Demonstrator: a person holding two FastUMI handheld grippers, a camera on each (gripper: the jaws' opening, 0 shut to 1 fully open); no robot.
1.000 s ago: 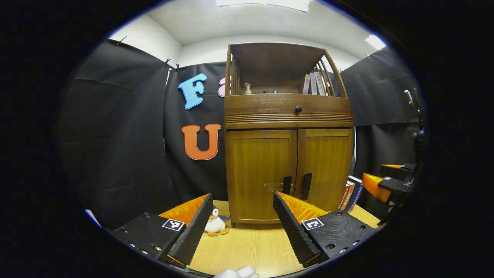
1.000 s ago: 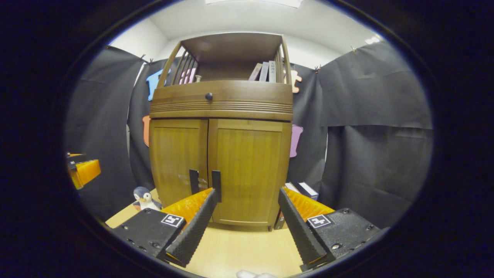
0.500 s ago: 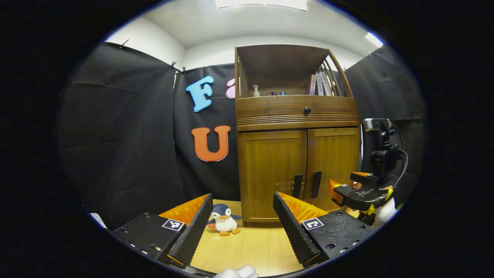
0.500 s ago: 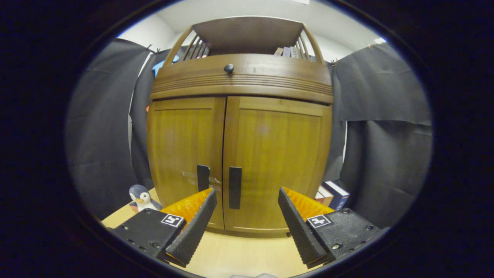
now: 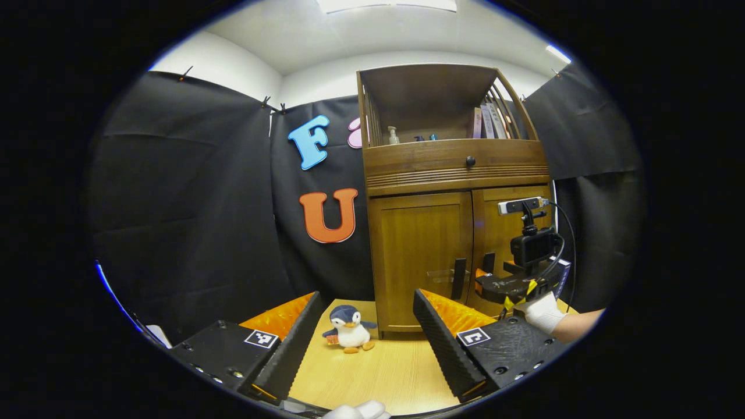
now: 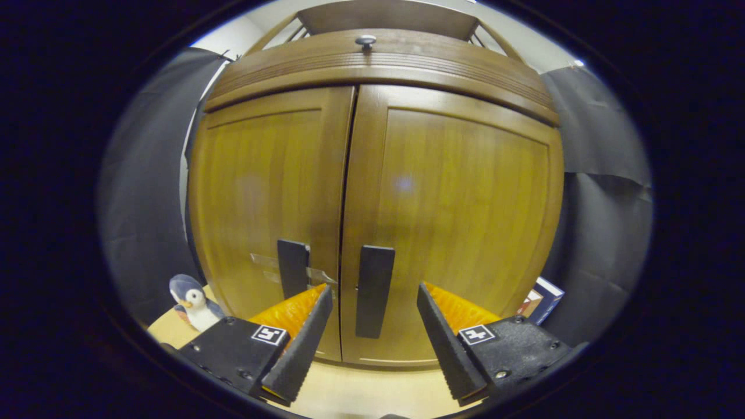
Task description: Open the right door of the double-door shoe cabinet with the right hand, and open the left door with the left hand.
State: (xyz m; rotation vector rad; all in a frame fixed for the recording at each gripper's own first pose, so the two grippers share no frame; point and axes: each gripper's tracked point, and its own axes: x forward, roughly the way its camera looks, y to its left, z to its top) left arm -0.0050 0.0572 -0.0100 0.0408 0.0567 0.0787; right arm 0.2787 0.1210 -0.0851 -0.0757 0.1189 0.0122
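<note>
My right gripper (image 6: 372, 302) is spreading its fingers (image 6: 302, 343) wide and empty, closing in on the shoe cabinet (image 6: 442, 192) until the right door's handle (image 6: 372, 298) is standing just ahead between them, not yet gripped. Both doors are still shut. My left gripper (image 5: 364, 326) is hanging back, equally open and empty, its view drifting so the left door's handle (image 5: 459, 279) sits well ahead.

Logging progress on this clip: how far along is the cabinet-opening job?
Nothing is done yet: the right door and left door are both closed. In hand: the right gripper is open, its fingers either side of the right door's handle without gripping it. The left gripper is open, well back from the cabinet. Left: grip and pull the right door, then the left one.
</note>
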